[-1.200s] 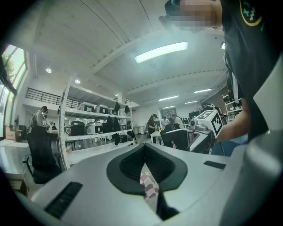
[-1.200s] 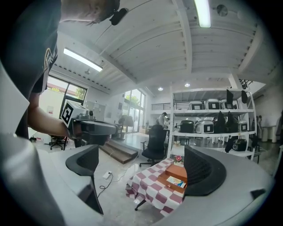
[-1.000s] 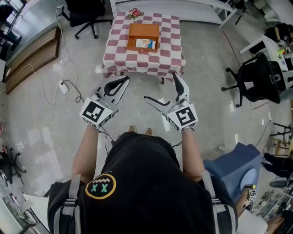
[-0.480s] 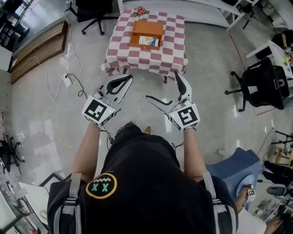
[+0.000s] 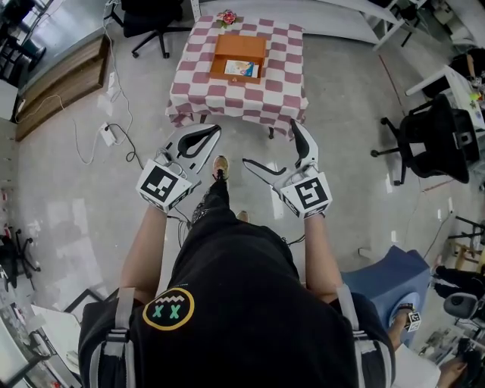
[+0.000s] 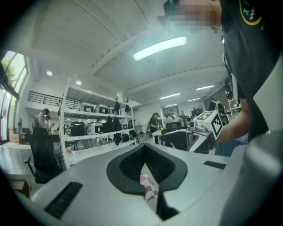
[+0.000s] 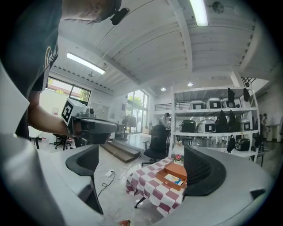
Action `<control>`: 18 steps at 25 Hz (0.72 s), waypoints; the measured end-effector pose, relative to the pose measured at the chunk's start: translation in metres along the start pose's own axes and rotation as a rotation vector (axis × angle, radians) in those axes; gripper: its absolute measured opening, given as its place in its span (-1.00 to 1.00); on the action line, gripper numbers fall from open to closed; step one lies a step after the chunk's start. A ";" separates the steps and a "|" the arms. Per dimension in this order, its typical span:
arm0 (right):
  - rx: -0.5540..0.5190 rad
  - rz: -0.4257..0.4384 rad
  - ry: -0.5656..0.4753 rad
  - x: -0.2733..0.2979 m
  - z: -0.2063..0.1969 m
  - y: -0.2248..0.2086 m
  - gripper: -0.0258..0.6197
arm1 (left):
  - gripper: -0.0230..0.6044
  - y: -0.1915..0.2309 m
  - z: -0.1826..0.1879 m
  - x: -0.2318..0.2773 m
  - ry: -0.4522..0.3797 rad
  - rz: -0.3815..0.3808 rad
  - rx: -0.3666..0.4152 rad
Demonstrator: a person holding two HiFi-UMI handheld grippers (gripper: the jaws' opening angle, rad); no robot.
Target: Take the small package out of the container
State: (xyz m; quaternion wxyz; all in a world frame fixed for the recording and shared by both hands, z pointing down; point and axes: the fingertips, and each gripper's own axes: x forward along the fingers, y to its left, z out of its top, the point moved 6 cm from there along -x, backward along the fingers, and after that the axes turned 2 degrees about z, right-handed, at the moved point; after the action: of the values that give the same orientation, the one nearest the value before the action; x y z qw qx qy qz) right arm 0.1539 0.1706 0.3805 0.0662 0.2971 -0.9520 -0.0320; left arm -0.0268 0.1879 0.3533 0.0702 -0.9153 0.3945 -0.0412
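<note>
My left tool (image 5: pixel 214 130) is closed tip to tip on nothing, while my right tool (image 5: pixel 269 142) is spread wide and empty. The small package (image 5: pixel 241 69) lies flat inside the orange container (image 5: pixel 227 47) on the checked tabletop (image 5: pixel 235 98) at twelve o'clock, well apart from both. It looks light, thin and probably flexible, so I'd pinch one edge. The pale floor (image 5: pixel 61 189) is glossy, with an office chair (image 5: pixel 144 23) at eleven.

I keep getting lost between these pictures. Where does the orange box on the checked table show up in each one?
Head view: the orange box sits near the top centre, on the checked tablecloth.
Left gripper view: the box is not in it; only a sliver of the tablecloth shows, low at centre.
Right gripper view: the box is low, right of centre.
Shared landmark: the checked tablecloth, seen in all three.
</note>
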 end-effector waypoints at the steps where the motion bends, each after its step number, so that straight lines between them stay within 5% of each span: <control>1: -0.001 -0.002 0.002 0.003 -0.001 -0.004 0.92 | -0.87 0.003 -0.002 0.004 -0.001 -0.003 -0.001; 18: 0.022 -0.032 0.057 0.110 -0.016 -0.100 0.92 | -0.87 0.124 -0.040 0.093 -0.008 -0.045 -0.063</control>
State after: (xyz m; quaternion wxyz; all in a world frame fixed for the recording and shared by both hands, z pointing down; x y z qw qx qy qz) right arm 0.1229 0.0251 0.3983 0.0895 0.3136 -0.9452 -0.0142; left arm -0.0570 0.0324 0.3746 0.0420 -0.9259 0.3745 -0.0266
